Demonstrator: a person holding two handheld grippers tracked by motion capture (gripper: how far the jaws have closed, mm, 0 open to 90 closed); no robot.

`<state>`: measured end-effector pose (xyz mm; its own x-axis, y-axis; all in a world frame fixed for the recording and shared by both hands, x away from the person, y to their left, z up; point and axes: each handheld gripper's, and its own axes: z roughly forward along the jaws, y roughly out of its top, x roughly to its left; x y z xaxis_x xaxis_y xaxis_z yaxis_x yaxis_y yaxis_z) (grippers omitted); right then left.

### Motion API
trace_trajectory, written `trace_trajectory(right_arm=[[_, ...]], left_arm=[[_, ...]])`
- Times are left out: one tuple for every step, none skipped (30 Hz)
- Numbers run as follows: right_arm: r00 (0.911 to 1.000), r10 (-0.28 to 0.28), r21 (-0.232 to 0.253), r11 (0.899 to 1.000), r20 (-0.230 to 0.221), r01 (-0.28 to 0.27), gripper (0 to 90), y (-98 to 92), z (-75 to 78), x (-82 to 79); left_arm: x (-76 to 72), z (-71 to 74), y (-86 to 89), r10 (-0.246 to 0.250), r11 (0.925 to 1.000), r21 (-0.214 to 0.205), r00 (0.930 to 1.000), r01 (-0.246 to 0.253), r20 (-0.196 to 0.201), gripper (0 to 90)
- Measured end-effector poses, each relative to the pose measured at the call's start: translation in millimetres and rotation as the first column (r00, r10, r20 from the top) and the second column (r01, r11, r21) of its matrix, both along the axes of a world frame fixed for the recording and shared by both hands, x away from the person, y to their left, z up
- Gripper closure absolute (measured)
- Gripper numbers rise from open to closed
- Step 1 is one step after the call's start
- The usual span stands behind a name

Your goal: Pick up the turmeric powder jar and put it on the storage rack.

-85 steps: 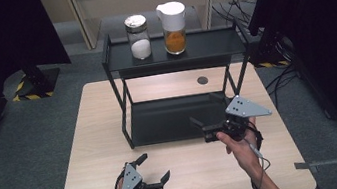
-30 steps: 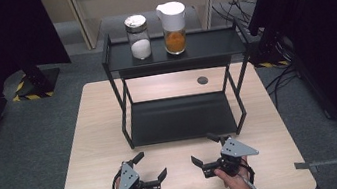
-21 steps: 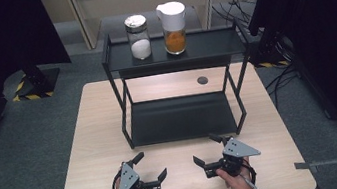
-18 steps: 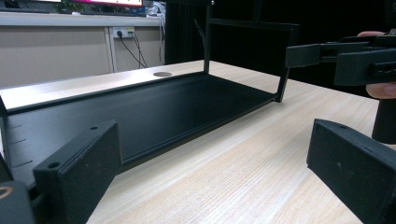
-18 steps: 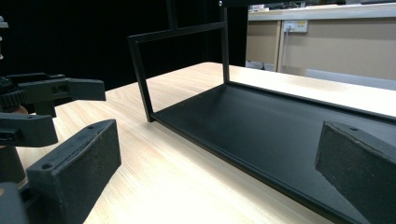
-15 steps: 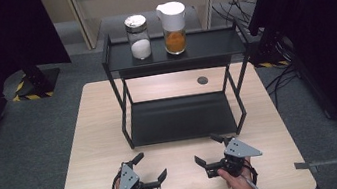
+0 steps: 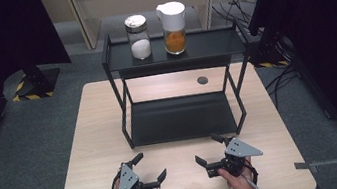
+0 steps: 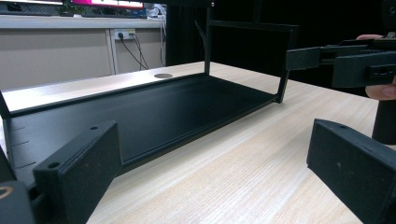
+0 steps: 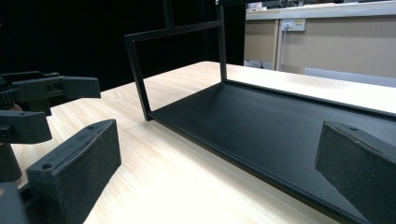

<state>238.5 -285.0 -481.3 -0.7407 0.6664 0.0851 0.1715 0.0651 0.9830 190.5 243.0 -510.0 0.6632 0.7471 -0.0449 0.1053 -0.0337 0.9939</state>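
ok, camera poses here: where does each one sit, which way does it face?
High view: above the person's edge of the table, looking forward and down on the rack; both hands, left gripper, right gripper.
Left gripper view: low, across the rack's lower shelf; own jaws open.
Right gripper view: low, facing the same shelf; own jaws open.
Shared: each gripper view catches the other gripper.
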Motion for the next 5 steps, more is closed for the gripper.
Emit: trace_trajectory(right_arm=[[1.0,0.0,0.001,1.0,0.0,0.0,0.5,-0.2,-0.1,0.1],[1.0,-0.001,0.001,1.0,0.0,0.001,0.5,-0.3,-0.2,0.2],[1.0,-0.002,0.001,1.0,0.0,0.002,0.5,-0.4,-0.3,0.3],[1.0,-0.002,0.002,1.0,-0.001,0.002,0.5,-0.5,-0.5,0.4],[1.0,-0.002,0.002,1.0,-0.001,0.002,0.5,-0.6,-0.5,0.6]], left_arm=[[0.0,0.0,0.0,0.0,1.0,0.0,1.0,0.0,0.0,2.6],[0.1,0.0,0.0,0.0,1.0,0.001,1.0,0.0,0.0,2.6],[0.1,0.0,-0.1,0.0,1.0,0.001,1.0,0.0,0.0,2.6],[0.1,0.0,-0.1,0.001,1.0,0.001,1.0,-0.001,0.0,2.6],[0.1,0.0,-0.1,0.001,1.0,0.002,1.0,-0.001,0.0,2.6]])
